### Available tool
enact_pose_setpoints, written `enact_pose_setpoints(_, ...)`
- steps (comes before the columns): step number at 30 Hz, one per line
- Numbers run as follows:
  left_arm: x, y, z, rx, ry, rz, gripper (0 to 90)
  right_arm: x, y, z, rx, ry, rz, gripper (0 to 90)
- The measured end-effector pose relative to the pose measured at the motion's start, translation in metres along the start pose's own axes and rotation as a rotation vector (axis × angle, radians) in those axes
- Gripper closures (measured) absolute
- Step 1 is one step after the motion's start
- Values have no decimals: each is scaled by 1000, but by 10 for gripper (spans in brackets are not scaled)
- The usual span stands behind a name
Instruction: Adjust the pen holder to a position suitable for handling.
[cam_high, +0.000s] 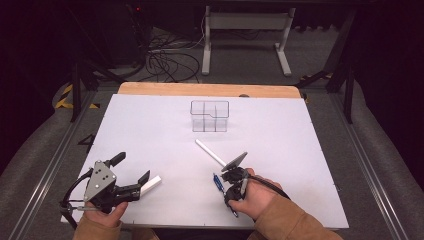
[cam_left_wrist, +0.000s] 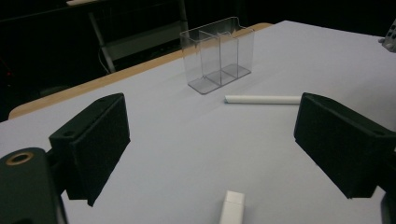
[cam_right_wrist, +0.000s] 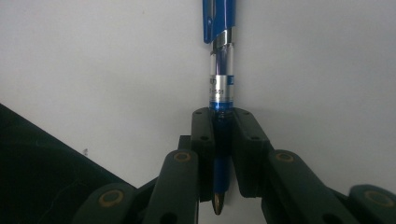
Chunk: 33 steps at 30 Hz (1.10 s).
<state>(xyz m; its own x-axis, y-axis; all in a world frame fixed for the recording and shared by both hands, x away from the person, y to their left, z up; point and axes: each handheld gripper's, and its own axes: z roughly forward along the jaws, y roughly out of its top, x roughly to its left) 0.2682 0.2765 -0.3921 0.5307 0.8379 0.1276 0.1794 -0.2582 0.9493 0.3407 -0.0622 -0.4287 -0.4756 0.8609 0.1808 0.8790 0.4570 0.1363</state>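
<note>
My right gripper (cam_high: 229, 194) points down at the white table sheet (cam_high: 150, 130) and is shut on a blue pen (cam_high: 218, 181). In the right gripper view its jaws (cam_right_wrist: 222, 126) clamp the blue pen (cam_right_wrist: 219, 60) near the tip, and the clip end points away. My left gripper (cam_high: 131, 168) rests at the front left, open wide. A short white piece (cam_high: 151, 184) lies just beyond its jaws. In the left gripper view that white piece (cam_left_wrist: 232, 209) sits low between the open jaws (cam_left_wrist: 210, 140), untouched.
A clear plastic organizer (cam_high: 210, 116) with several compartments stands at the middle back, also seen in the left gripper view (cam_left_wrist: 218, 56). A long white stick (cam_high: 210, 153) lies in front of it (cam_left_wrist: 262, 99). A wooden edge (cam_high: 210, 90) borders the far side.
</note>
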Motion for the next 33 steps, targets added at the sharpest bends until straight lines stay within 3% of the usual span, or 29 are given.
enact_pose_setpoints(5,-1,1,1,6,-14,8,101,-1,-1,-13,-32,2,-67,807)
enact_pose_setpoints(7,-1,3,2,24,-37,6,109,-1,0,-26,-44,-3,-151,807)
enact_pose_setpoints(8,-2,3,2,24,-43,13,109,-1,0,-26,-44,-3,-151,807)
enact_pose_setpoints(9,-2,4,1,22,-55,21,98,-3,1,-34,-56,-12,-221,806)
enact_pose_setpoints(10,-4,6,2,23,-77,20,84,-3,2,-37,-57,-20,-251,806)
enact_pose_setpoints(11,-4,6,2,23,-77,20,74,-3,2,-37,-57,-20,-251,806)
enact_pose_setpoints(12,-4,7,3,20,-87,27,60,-5,4,-42,-62,-24,-309,806)
enact_pose_setpoints(14,-5,8,4,18,-120,36,52,-5,5,-43,-59,-17,-323,806)
enact_pose_setpoints(15,-5,9,4,19,-124,40,49,-5,6,-44,-54,-16,-347,806)
enact_pose_setpoints(16,-6,10,5,21,-135,38,49,-6,8,-46,-53,-19,-404,806)
enact_pose_setpoints(17,-6,10,5,21,-145,44,49,-6,8,-46,-53,-19,-404,806)
enact_pose_setpoints(18,-6,11,6,25,-152,47,50,-5,9,-46,-48,-24,-435,806)
enact_pose_setpoints(19,-7,12,6,31,-156,54,64,-5,11,-47,-45,-42,-514,806)
enact_pose_setpoints(20,-7,12,7,34,-157,62,67,-5,11,-47,-45,-42,-514,806)
enact_pose_setpoints(21,-8,13,7,39,-167,62,71,-4,14,-47,-42,-52,-594,806)
enact_pose_setpoints(22,-8,13,8,38,-173,67,71,-4,14,-47,-42,-52,-594,806)
enact_pose_setpoints(26,-9,15,10,46,-207,83,138,-5,21,-51,-56,-50,-758,805)
enact_pose_setpoints(29,-11,18,12,59,-231,95,150,-6,23,-54,-74,-21,-782,805)
enact_pose_setpoints(32,-13,23,17,70,-272,100,170,-9,28,-59,-98,-14,-907,805)
enact_pose_setpoints(33,-14,24,18,74,-282,105,170,-9,28,-59,-98,-14,-907,805)
